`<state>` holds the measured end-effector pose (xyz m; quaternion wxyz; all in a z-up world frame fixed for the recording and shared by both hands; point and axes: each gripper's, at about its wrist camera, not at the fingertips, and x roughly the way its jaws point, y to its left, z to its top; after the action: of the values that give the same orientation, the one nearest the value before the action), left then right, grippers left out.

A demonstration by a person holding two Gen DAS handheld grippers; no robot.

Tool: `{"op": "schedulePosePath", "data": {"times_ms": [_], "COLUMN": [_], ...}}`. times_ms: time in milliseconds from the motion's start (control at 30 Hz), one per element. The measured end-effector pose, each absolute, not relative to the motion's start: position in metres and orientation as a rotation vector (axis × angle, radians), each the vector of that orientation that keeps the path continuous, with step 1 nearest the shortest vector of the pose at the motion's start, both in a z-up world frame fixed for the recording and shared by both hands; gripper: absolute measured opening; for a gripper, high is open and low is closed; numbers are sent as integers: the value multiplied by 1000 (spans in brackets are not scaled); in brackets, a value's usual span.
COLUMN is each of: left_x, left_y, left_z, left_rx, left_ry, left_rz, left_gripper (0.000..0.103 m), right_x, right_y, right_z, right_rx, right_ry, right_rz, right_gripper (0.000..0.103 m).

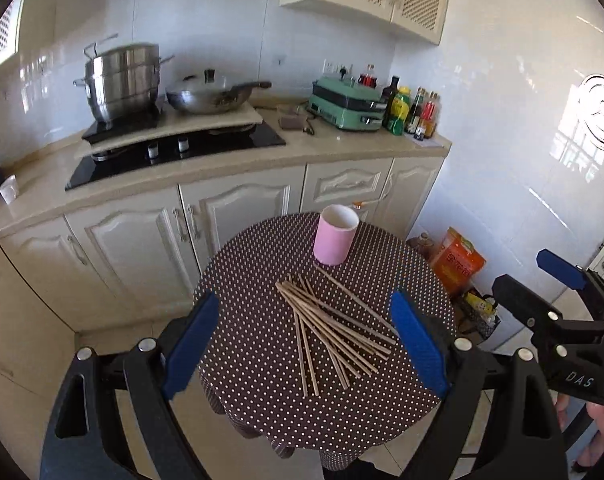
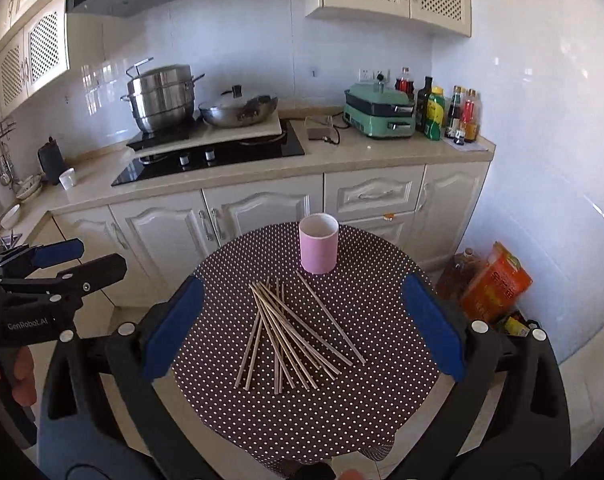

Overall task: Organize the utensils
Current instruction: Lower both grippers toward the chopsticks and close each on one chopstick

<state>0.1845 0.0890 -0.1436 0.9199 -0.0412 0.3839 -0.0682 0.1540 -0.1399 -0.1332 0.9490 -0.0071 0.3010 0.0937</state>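
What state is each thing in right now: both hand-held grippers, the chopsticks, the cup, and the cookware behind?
left hand-held gripper: open, holding nothing
right hand-held gripper: open, holding nothing
chopsticks: loose crossed pile, flat on the table
pink cup: upright, looks empty, beyond the pile
steamer pot: stacked, on the cooktop
wok: lid on

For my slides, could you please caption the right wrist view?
Open right gripper above loose chopsticks and an upright pink cup on a dotted table.

Near table (image 2: 302,420) edge bare; chopsticks (image 2: 289,336) sprawl mid-table; pink cup (image 2: 318,245) blocks far edge; both flanks open.
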Motion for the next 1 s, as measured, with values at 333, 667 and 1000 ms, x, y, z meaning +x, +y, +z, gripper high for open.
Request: {"op": "schedulePosePath", "data": {"times_ms": [333, 667, 1000], "left_x": [299, 373, 399], "left_y": [71, 59, 62], "left_z": [-269, -383, -433], "left_rx": [-125, -208, -228], "left_ry": [1135, 1392, 1467], "left_rz": [-121, -15, 63], "left_gripper": [56, 50, 50], "right_x": [288, 364, 395], "right_y": [-153, -167, -165], "right_z": [-248, -329, -375], "right_rx": [-84, -94, -123], "right_ry": [930, 1177, 1252], "right_rz": [339, 470, 514], "right_gripper": [80, 58, 56]}}
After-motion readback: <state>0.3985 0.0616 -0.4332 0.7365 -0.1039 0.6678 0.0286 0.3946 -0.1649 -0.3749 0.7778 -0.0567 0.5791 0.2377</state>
